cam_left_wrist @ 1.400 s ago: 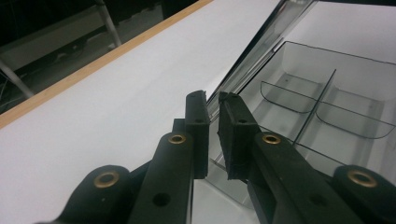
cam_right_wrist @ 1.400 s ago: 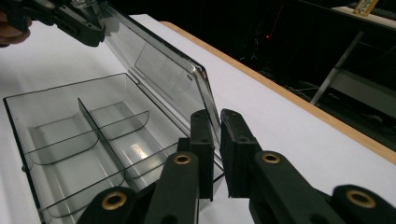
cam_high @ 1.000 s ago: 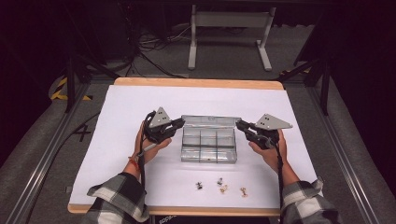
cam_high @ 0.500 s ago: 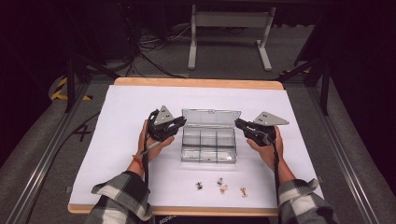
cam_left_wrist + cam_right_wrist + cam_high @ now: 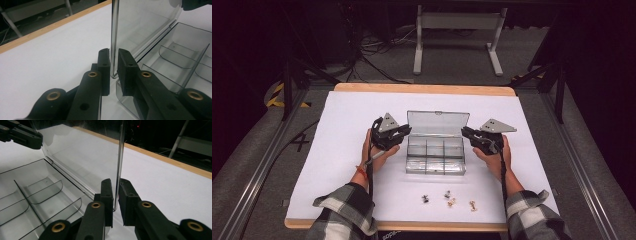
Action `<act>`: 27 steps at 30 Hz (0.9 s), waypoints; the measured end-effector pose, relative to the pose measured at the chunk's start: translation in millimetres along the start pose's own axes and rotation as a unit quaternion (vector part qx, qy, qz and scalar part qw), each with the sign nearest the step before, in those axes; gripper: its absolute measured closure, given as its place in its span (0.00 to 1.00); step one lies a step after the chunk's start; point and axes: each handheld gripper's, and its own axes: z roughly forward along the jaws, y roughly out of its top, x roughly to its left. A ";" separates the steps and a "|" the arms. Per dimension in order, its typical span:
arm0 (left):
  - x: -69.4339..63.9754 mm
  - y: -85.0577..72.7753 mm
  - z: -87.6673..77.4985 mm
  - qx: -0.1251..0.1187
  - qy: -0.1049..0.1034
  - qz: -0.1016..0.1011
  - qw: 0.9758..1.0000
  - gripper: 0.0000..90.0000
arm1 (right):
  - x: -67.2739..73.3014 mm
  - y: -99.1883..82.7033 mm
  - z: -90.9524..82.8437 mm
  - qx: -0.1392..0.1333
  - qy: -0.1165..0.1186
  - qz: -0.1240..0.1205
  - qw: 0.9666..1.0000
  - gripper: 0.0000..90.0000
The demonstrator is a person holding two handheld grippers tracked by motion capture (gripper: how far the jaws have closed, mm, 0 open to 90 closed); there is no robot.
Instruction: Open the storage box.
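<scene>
While the clear box [image 5: 435, 156] rests mid-table on the white sheet [image 5: 342, 120], its raised lid [image 5: 437, 122] is pinched at both side edges. The left gripper [image 5: 114, 67] is nearly closed on the lid's left edge, the right gripper [image 5: 115, 195] likewise on its right edge. Four small pieces [image 5: 448, 198] are seen near the front edge.

I am working in a lab or test room. My worktop [image 5: 362, 107] has white paper on it. All around is dark, with metal rails [image 5: 254, 175], loose cables [image 5: 369, 55] and yellow-black tape [image 5: 277, 95] on the grey floor [image 5: 452, 60].
</scene>
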 end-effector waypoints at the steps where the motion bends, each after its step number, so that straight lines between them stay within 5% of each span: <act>1: 0.5 -0.5 0.7 0.000 0.001 0.000 1.000 0.90 | -0.2 -0.5 1.4 -0.001 -0.005 0.000 1.000 0.92; 27: 3.1 -7.5 13.7 0.013 0.007 -0.024 1.000 0.87 | -4.9 -9.2 14.5 0.022 -0.016 0.022 0.999 0.91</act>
